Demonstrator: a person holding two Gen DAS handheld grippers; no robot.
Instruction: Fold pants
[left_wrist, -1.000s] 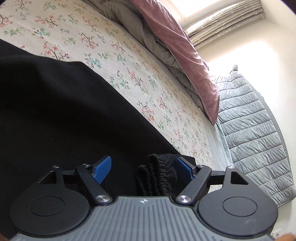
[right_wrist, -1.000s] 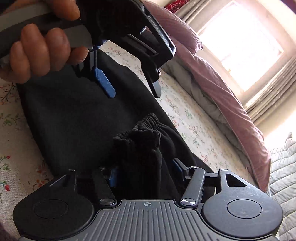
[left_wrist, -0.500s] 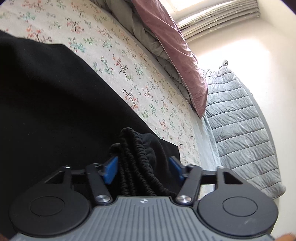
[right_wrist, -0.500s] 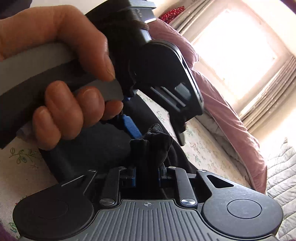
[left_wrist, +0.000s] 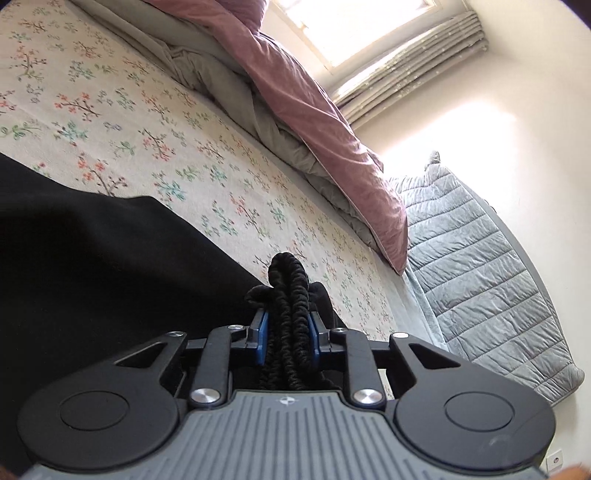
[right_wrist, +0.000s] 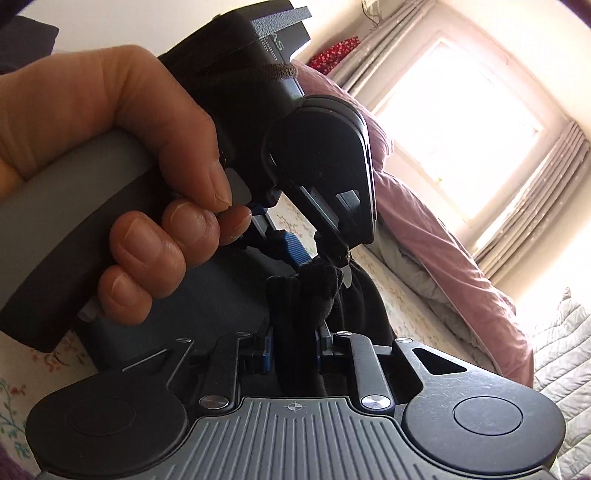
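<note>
Black pants (left_wrist: 110, 258) on floral bed (left_wrist: 147, 122) — left hand-held gripper (left_wrist: 287, 328), earlier wide, now clamps gathered waistband (left_wrist: 290, 295); right hand-held gripper (right_wrist: 293, 347) likewise pinches fabric — narrower than before.

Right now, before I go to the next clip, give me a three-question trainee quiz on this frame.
1. True or false: the left gripper is shut on the pants' elastic waistband.
2. The right gripper holds: A) the purple duvet, B) black pants fabric, C) nothing.
3. What patterned surface do the pants lie on?

Key: 1 true. 2 B. 3 The floral bedsheet.
</note>
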